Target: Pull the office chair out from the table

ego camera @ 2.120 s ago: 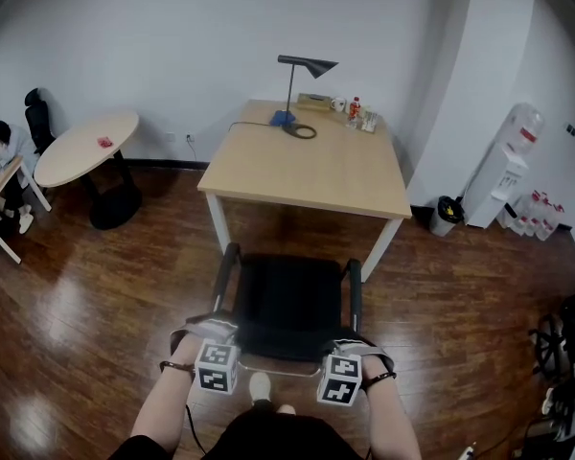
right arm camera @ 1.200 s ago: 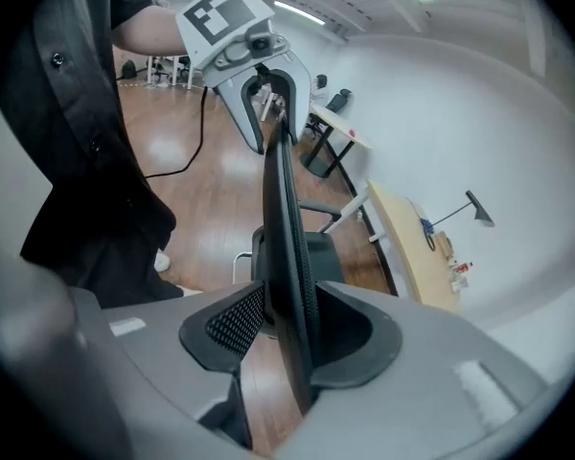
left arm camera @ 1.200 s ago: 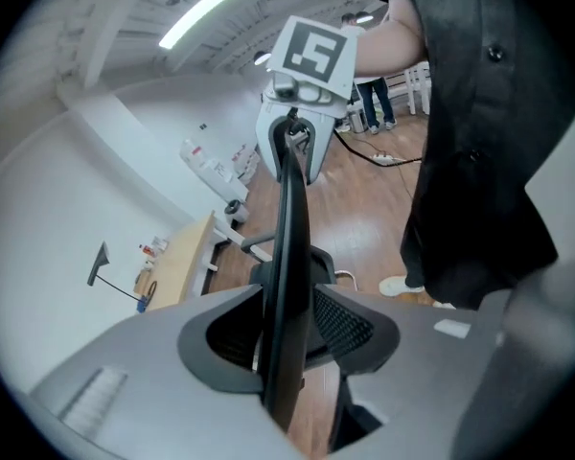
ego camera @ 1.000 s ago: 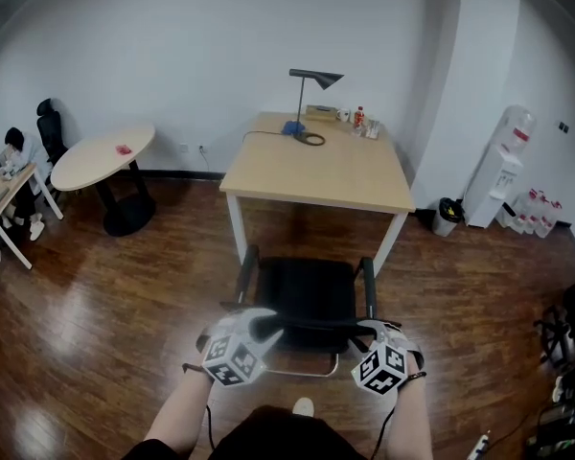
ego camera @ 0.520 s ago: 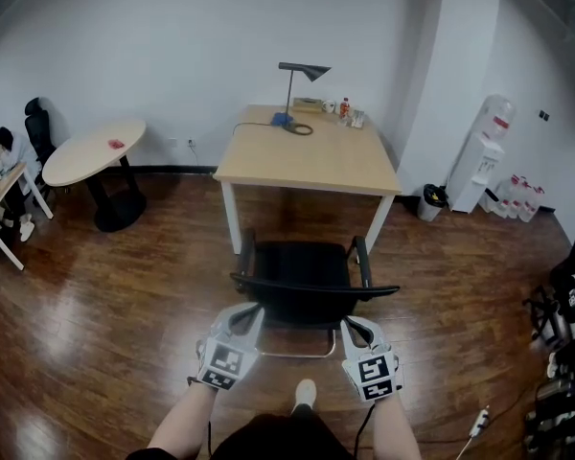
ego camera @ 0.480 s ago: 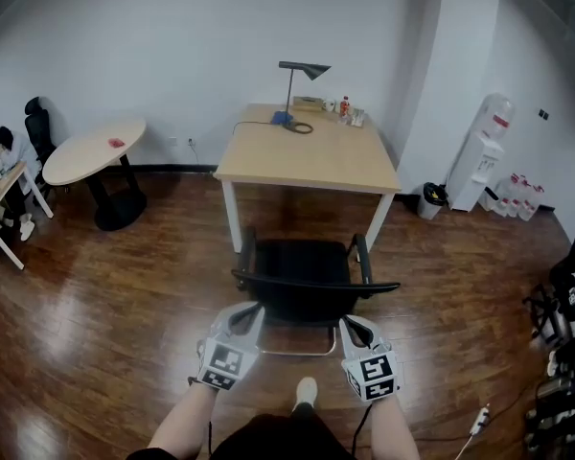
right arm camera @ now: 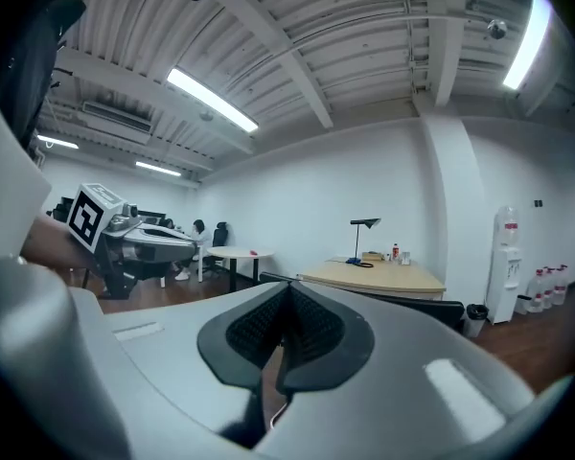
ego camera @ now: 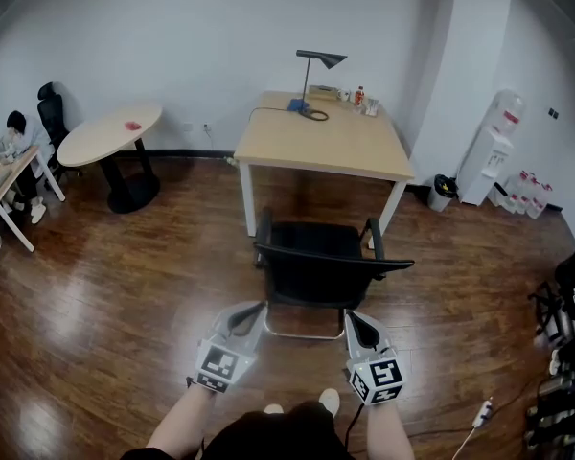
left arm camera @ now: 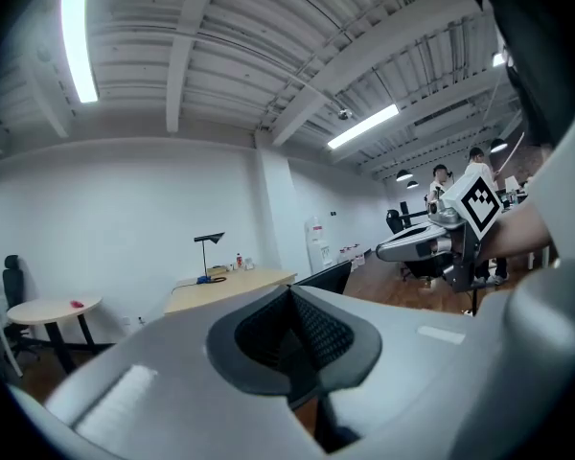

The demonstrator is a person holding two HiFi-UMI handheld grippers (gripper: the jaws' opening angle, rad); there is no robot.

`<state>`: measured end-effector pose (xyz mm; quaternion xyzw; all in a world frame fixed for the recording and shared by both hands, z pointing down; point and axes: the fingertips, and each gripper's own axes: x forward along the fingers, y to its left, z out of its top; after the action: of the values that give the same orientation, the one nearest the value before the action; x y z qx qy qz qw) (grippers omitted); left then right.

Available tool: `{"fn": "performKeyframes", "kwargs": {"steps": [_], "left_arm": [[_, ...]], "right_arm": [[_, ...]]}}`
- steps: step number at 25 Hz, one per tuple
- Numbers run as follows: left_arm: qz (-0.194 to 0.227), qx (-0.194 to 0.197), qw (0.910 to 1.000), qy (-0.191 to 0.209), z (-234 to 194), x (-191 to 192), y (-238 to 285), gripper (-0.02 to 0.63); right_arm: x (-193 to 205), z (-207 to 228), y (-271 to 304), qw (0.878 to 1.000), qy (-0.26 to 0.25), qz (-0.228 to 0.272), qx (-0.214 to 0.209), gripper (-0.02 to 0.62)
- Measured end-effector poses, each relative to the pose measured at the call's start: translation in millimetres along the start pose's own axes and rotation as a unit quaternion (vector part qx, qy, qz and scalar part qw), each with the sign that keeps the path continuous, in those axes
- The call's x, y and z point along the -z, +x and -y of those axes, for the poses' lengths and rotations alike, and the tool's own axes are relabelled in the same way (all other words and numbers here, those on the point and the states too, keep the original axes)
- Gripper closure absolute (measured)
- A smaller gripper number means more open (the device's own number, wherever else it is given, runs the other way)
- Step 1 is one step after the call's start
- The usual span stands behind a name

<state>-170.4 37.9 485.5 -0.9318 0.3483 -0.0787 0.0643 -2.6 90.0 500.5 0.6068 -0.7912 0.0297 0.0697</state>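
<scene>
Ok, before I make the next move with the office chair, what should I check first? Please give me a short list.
1. Office chair out from the table: ok, its whole seat shows in front of the table edge.
2. Left gripper empty: ok, jaws together, nothing between them.
3. Right gripper empty: ok, the same.
4. Both grippers off the backrest: ok, they seem just behind it, not touching.
5. Desk lamp upright on the table: ok.
</scene>
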Motion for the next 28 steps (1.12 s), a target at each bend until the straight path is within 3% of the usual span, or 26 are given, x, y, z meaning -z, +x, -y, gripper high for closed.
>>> {"fn": "performKeyframes", "kwargs": {"steps": [8,14,28], "left_arm": [[0.041,-0.051,0.9971,-0.04,-11.8,-11.9,-28.1,0.604],[0.068,-0.038,0.9952,-0.059,11.9,-25.7,-34.5,0.604],[0.053,-0.08,0.9895,-0.107,82.5,-15.5,-72.7,0.604]], "right_arm": [[-15.0,-11.2,-5.9,0.999,-0.017,0.039,-0.006,0.581],[-13.6,-9.9,-28.0,0.999,-0.008,0.039,-0.017,0.581],[-0.9,13.9,-129.3,0.999,0.025,0.043,-0.015,0.581]]}}
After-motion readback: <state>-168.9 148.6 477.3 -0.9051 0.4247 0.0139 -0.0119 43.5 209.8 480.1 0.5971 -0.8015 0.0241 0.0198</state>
